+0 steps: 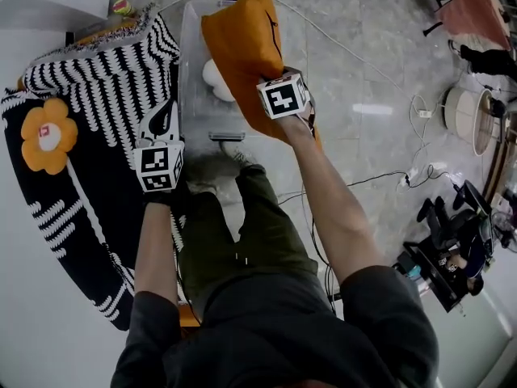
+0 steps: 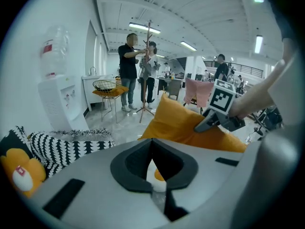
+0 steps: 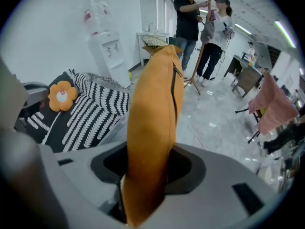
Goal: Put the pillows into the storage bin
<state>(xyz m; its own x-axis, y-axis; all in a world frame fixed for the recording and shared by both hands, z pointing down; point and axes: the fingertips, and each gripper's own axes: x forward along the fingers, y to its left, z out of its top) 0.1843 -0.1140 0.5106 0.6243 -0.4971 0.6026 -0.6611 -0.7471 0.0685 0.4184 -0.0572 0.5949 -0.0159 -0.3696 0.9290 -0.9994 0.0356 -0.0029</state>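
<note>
Across the right and top of the head view, glossy grey stone-look floor (image 1: 363,63), streaked with reflections. Over the left half, a soft black-and-white throw (image 1: 105,79), with toothed stripes and a fringed upper edge, lying in folds. At upper centre, just right of the throw, the storage bin (image 1: 192,63): clear hard plastic, rectangular, long side running up the frame. Over the bin's right side, the orange pillow (image 1: 242,43): plain cloth, plump, roughly square, dark zip along its right edge. Long axis from frame centre up toward the top edge, far corner pointing upward beyond the bin's far rim. At mid left on the throw, a flat flower-shaped cushion (image 1: 48,136), orange petals round a white middle. Right gripper (image 3: 145,182) clamped on the pillow's near edge, cloth bunched between both jaws. Left gripper (image 2: 155,175) just left of the bin's near corner, jaws drawn together to a thin slit, anything pinched there not discernible. Inside the bin, a small rounded white form (image 1: 215,79).
</note>
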